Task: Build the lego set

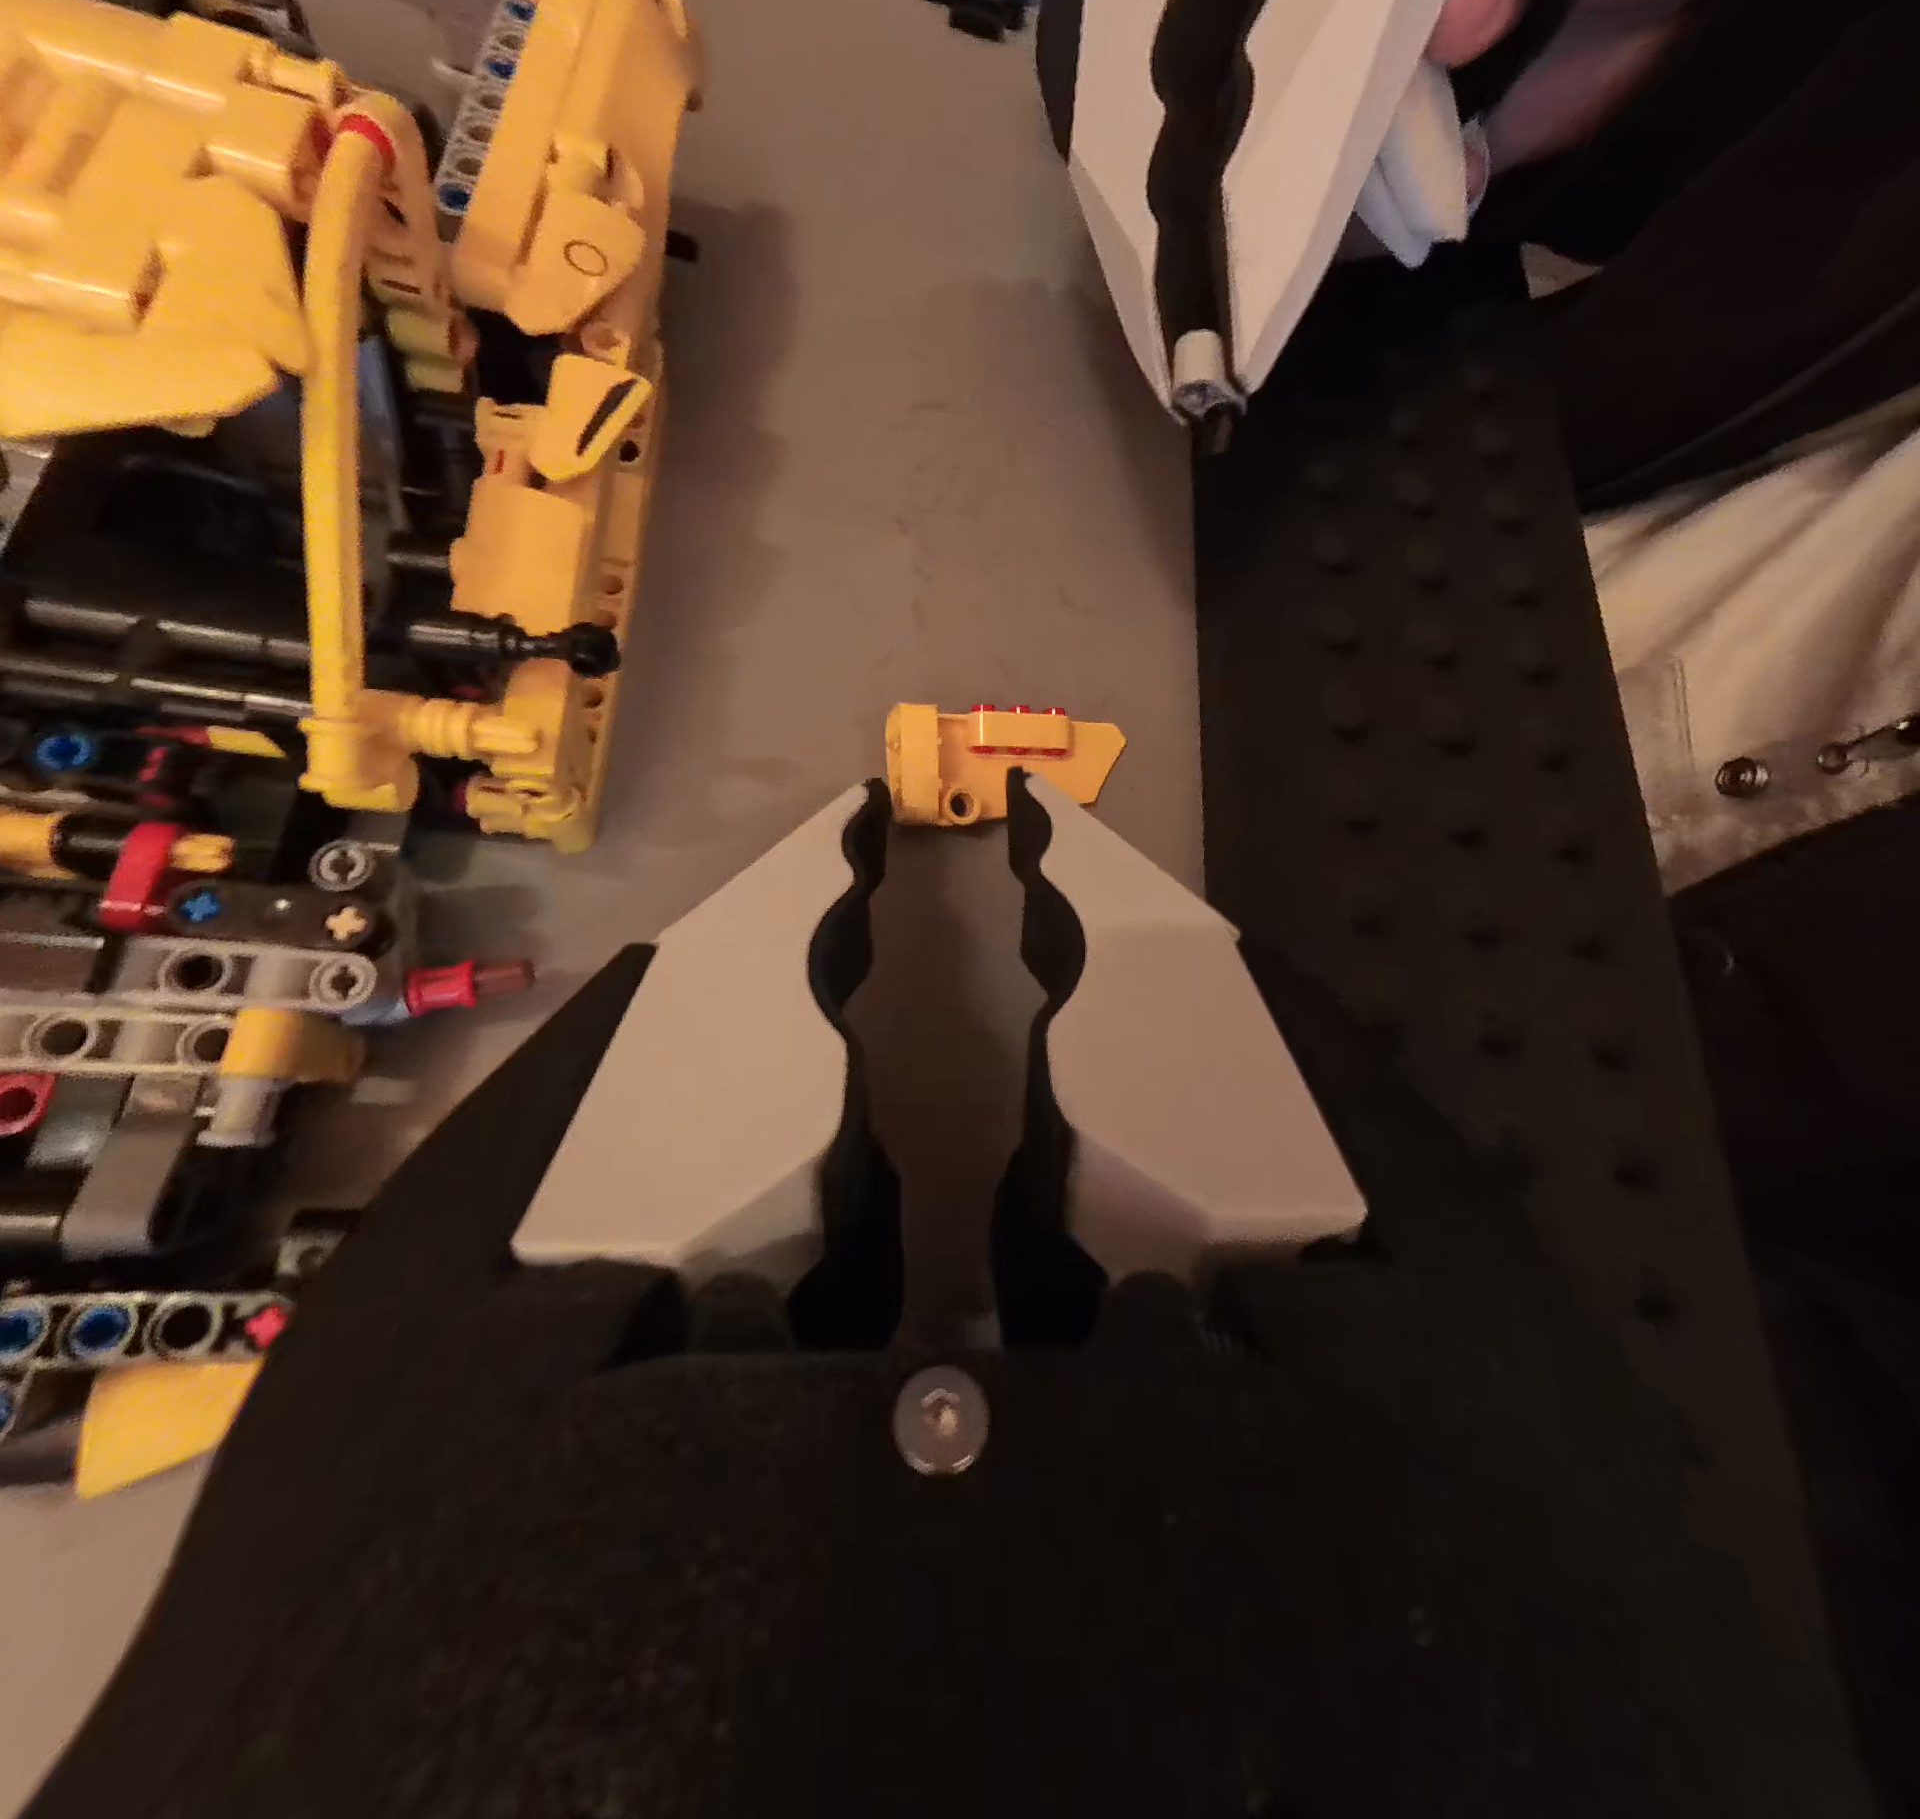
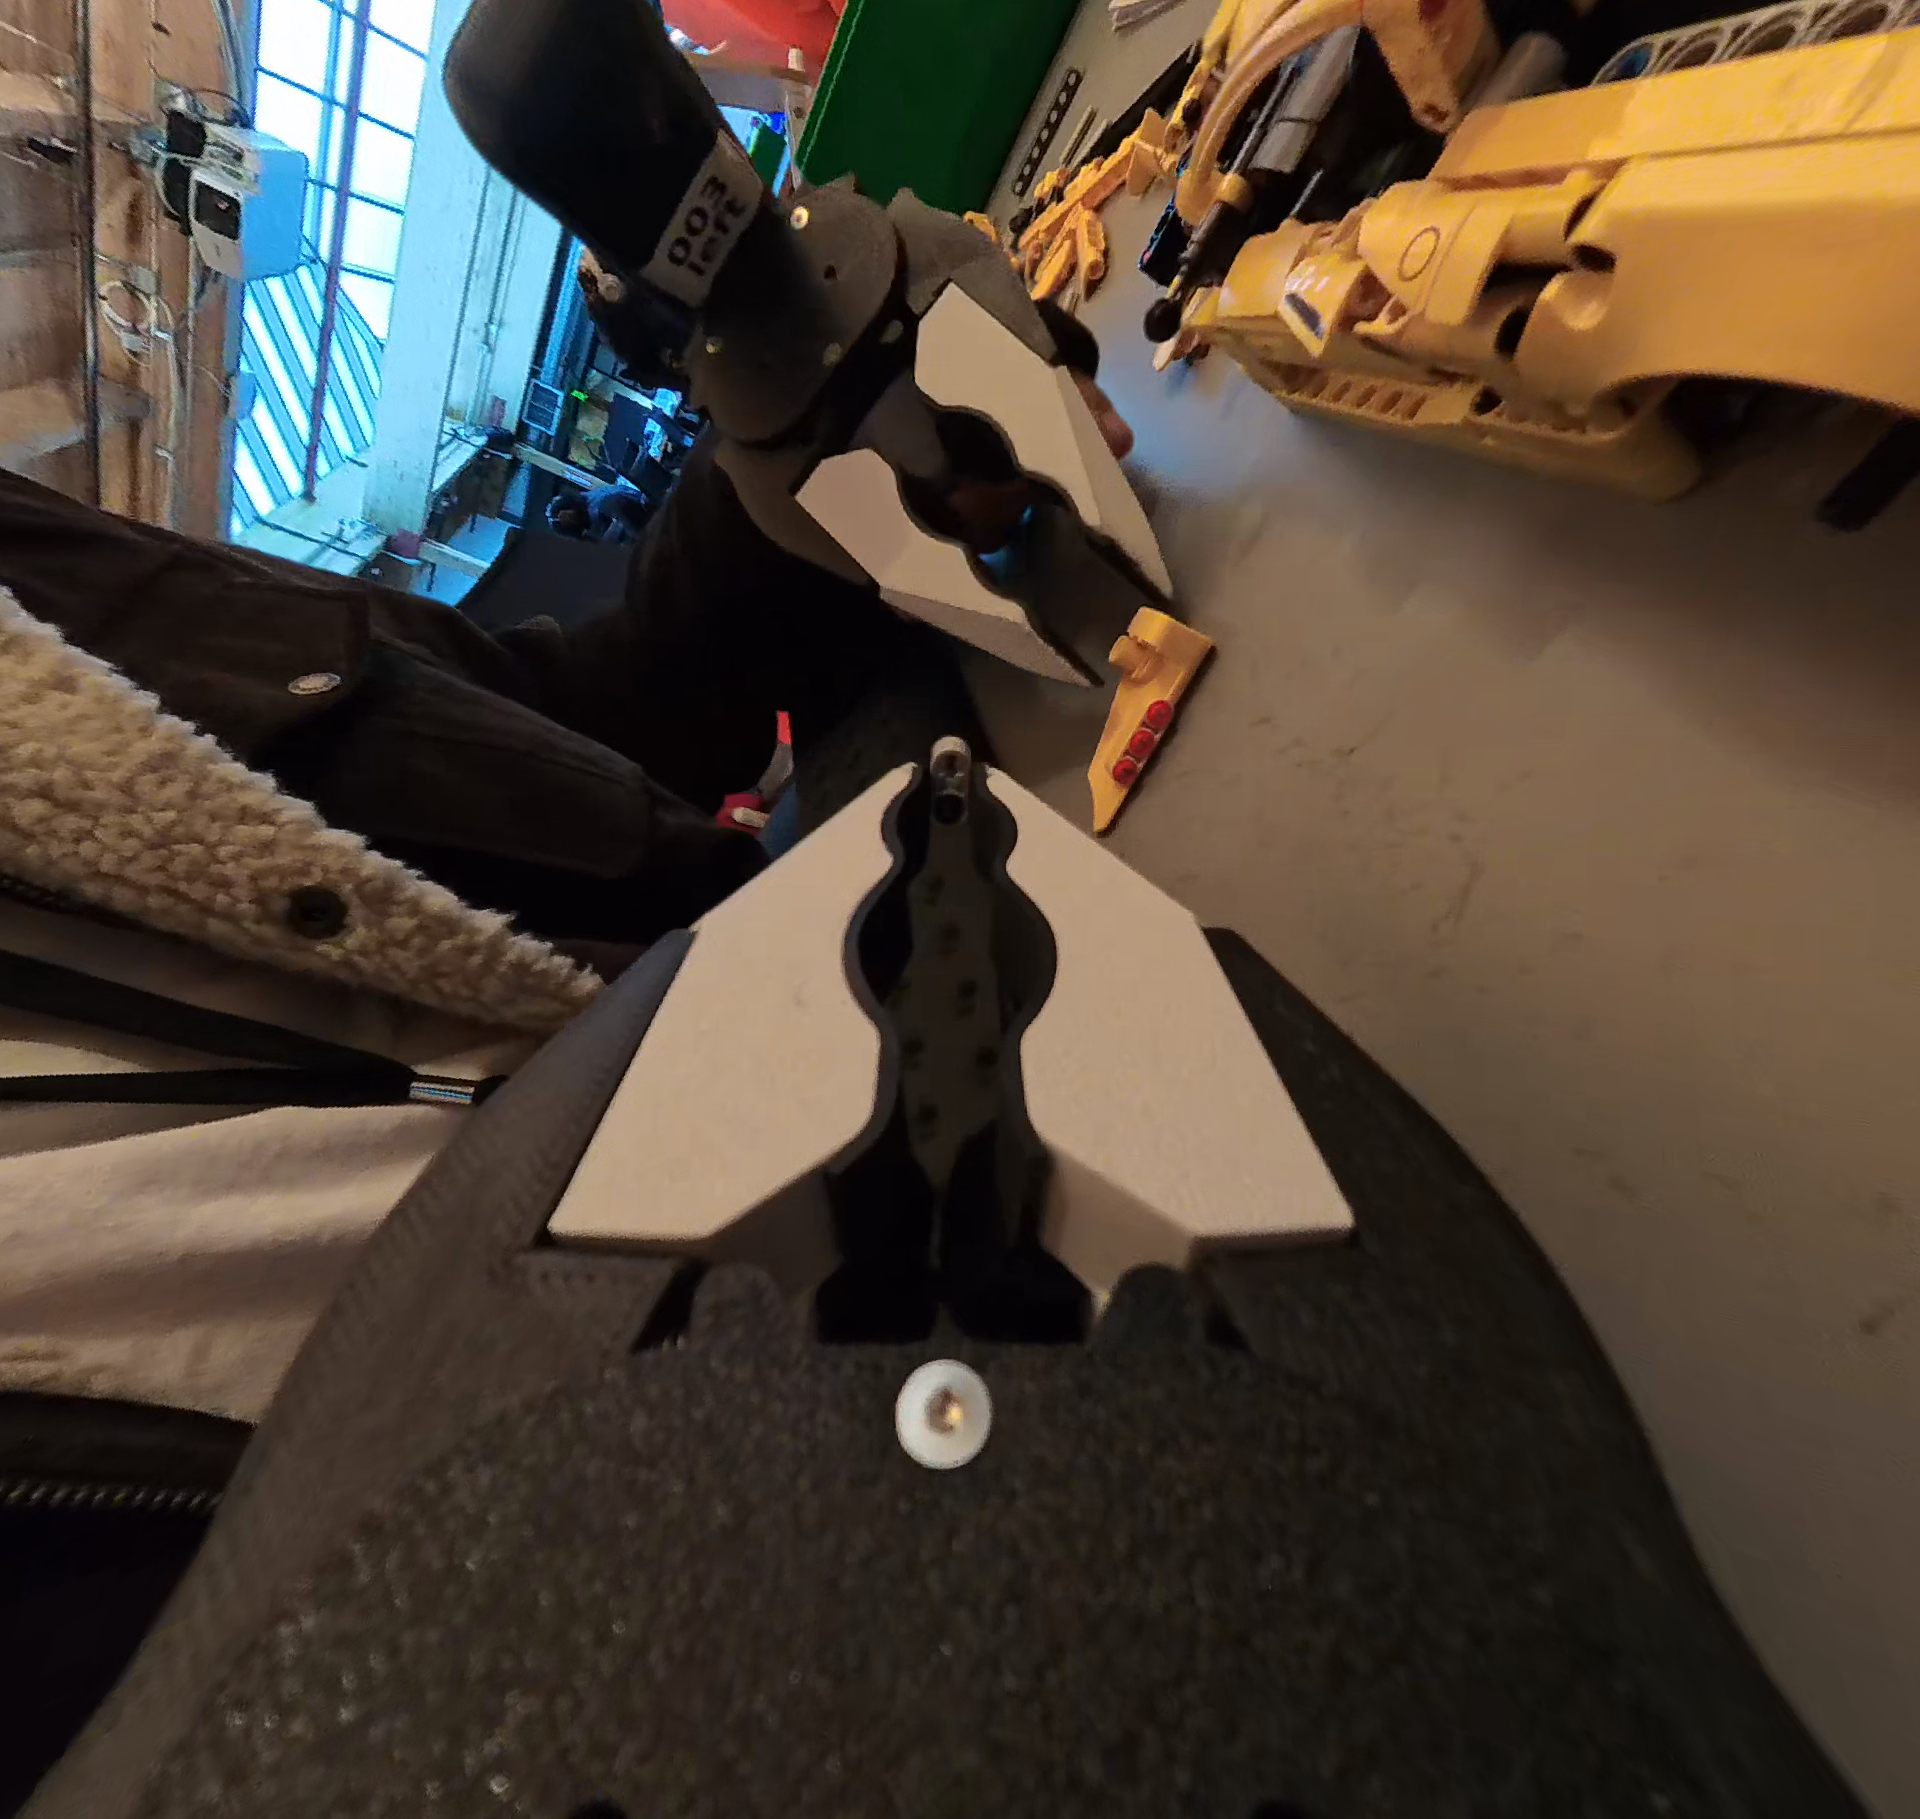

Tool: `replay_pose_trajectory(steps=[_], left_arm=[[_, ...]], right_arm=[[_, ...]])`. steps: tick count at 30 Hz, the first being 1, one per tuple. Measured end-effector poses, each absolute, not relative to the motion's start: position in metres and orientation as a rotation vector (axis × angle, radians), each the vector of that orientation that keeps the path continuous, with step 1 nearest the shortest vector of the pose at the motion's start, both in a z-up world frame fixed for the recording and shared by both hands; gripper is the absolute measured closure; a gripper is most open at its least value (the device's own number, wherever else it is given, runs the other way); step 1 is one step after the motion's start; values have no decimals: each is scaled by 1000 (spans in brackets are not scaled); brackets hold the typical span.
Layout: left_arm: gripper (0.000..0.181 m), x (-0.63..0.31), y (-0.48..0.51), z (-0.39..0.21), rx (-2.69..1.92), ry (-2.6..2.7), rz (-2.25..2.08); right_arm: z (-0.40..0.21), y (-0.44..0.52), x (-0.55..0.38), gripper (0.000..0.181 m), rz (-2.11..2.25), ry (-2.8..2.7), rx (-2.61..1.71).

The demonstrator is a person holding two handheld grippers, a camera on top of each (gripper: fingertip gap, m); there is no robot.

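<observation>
Left claw (image 1: 945,782), jaws apart, straddles one end of the yellow lego piece (image 1: 997,761) lying crosswise on the surface (image 1: 914,481), while the right claw (image 2: 951,782) pinches a small grey pin (image 2: 950,761) nearby.

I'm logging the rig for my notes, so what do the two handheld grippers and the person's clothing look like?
Both the left gripper and right gripper have a black grainy-textured body, pale grey wedge-shaped fingers lined with wavy black pads, and a silver screw at the base. The left one's black handle carries a white label. The person wears a dark jacket with a fleecy cream lining.
</observation>
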State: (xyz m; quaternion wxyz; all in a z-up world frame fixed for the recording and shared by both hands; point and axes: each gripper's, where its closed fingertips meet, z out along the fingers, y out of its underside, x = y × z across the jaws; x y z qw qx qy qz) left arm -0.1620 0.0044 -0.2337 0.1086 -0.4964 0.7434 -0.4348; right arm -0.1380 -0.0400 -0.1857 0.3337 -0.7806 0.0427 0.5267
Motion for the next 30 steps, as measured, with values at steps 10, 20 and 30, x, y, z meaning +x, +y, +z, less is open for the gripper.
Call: replay_pose_trajectory(steps=[10,20,30], left_arm=[[165,-152,5,-232,-1548,2026,-1116],[167,-127,13,-185,-1897,1302,-1258],[167,-202,60,-223,-2200,1244,-893]], right_arm=[[-182,-27,-129,175,1293,176,-1989],[-158,5,-124,175,750,185,-1936],[-166,-1,-135,175,918,189,-1916]])
